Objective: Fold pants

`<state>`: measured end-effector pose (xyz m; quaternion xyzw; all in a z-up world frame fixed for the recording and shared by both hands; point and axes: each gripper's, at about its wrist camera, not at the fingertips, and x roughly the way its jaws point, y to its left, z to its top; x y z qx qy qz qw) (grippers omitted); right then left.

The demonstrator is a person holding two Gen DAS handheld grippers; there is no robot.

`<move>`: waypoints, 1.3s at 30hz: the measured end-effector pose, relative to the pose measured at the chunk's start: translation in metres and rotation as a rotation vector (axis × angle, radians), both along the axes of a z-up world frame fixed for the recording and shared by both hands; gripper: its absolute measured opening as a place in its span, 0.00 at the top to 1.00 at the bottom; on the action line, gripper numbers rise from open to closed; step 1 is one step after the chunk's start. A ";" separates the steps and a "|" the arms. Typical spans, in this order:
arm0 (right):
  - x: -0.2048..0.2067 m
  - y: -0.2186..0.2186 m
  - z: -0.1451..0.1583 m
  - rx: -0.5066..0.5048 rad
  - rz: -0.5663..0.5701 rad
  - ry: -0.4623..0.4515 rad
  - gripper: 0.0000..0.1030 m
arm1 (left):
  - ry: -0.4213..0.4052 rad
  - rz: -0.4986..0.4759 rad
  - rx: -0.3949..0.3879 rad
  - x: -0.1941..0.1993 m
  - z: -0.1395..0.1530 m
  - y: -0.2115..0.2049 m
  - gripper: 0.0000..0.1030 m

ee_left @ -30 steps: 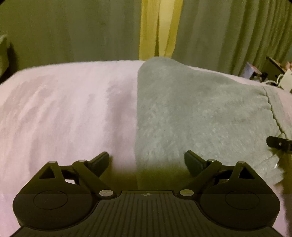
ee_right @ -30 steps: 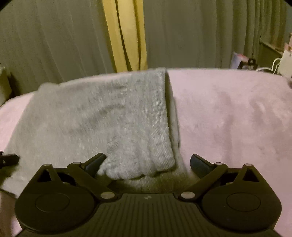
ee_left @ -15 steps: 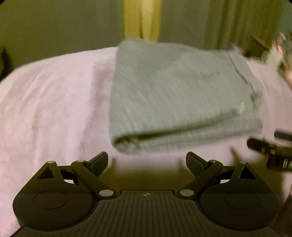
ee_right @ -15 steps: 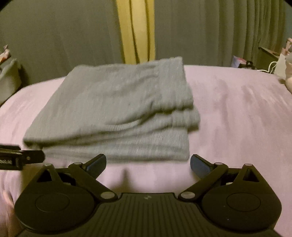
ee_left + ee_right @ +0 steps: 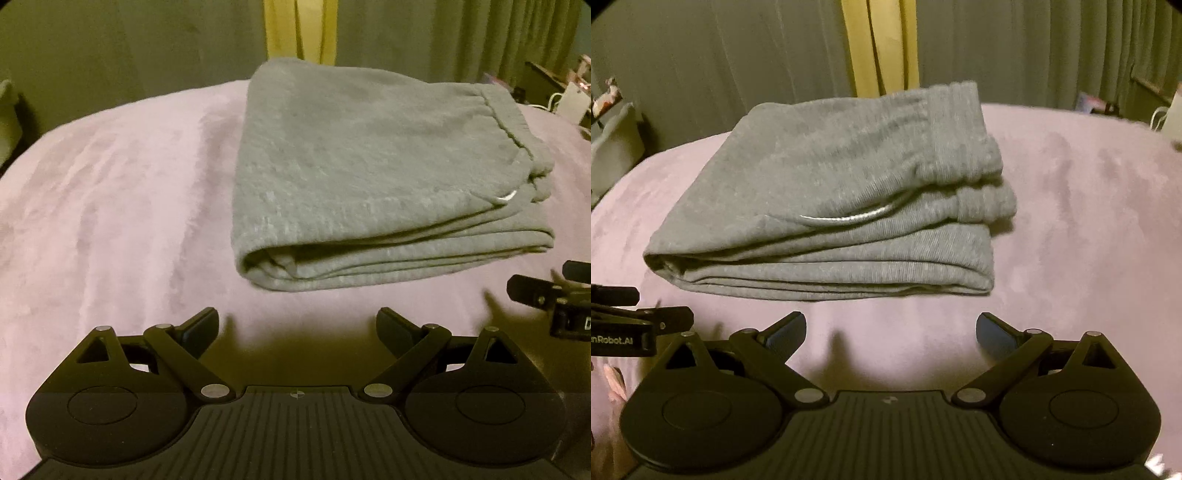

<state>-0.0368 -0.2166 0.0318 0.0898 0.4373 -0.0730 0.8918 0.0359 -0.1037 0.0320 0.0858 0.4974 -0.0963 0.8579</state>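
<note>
The grey pants (image 5: 369, 173) lie folded in a compact stack of several layers on the pink blanket (image 5: 110, 206); they also show in the right wrist view (image 5: 842, 206), waistband to the right, a white drawstring showing. My left gripper (image 5: 297, 328) is open and empty, a short way in front of the stack's near edge. My right gripper (image 5: 891, 334) is open and empty, also just short of the stack. Each gripper shows at the edge of the other's view: the right one (image 5: 554, 295), the left one (image 5: 631, 325).
Green curtains (image 5: 110, 44) with a yellow strip (image 5: 882, 48) hang behind the bed. Small items and cables sit at the far right (image 5: 565, 99). A pale object (image 5: 613, 147) stands at the far left.
Both grippers have pulled back from the pants. A second ago they were over the cloth's near edge; now the whole folded stack lies free in front of them.
</note>
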 end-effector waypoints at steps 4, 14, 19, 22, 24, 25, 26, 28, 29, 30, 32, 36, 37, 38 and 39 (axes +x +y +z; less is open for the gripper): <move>0.006 -0.001 -0.001 -0.055 -0.016 -0.015 0.04 | -0.004 0.007 0.013 0.003 -0.001 -0.003 0.07; 0.005 -0.003 -0.002 -0.117 -0.038 -0.045 0.04 | -0.013 0.008 0.038 0.005 -0.004 -0.010 0.07; 0.006 -0.007 -0.002 -0.102 -0.054 -0.035 0.04 | -0.019 -0.013 0.055 0.004 -0.006 -0.014 0.07; 0.006 -0.007 -0.003 -0.099 -0.059 -0.032 0.04 | -0.020 -0.012 0.058 0.004 -0.006 -0.014 0.07; 0.007 -0.007 -0.003 -0.103 -0.060 -0.029 0.04 | -0.019 -0.007 0.054 0.004 -0.006 -0.014 0.07; 0.006 -0.007 -0.003 -0.105 -0.061 -0.028 0.04 | -0.020 -0.004 0.053 0.004 -0.006 -0.014 0.07; 0.006 -0.006 -0.004 -0.106 -0.061 -0.027 0.04 | -0.020 -0.003 0.052 0.004 -0.006 -0.014 0.07; 0.006 -0.006 -0.004 -0.109 -0.058 -0.024 0.04 | -0.020 -0.005 0.053 0.004 -0.006 -0.015 0.07; 0.006 -0.006 -0.004 -0.111 -0.058 -0.025 0.04 | -0.021 -0.007 0.055 0.003 -0.006 -0.015 0.07; 0.006 -0.006 -0.004 -0.113 -0.059 -0.027 0.04 | -0.023 -0.009 0.056 0.003 -0.006 -0.015 0.07; 0.006 -0.006 -0.004 -0.113 -0.058 -0.028 0.04 | -0.025 -0.014 0.059 0.003 -0.006 -0.015 0.07; 0.006 -0.006 -0.004 -0.117 -0.063 -0.028 0.04 | -0.024 -0.014 0.056 0.004 -0.005 -0.015 0.07; 0.006 -0.006 -0.004 -0.120 -0.064 -0.028 0.04 | -0.023 -0.016 0.055 0.004 -0.005 -0.015 0.07; 0.006 -0.006 -0.004 -0.122 -0.065 -0.029 0.04 | -0.024 -0.017 0.055 0.004 -0.005 -0.015 0.07; 0.006 -0.005 -0.004 -0.123 -0.066 -0.030 0.04 | -0.025 -0.018 0.056 0.004 -0.005 -0.015 0.07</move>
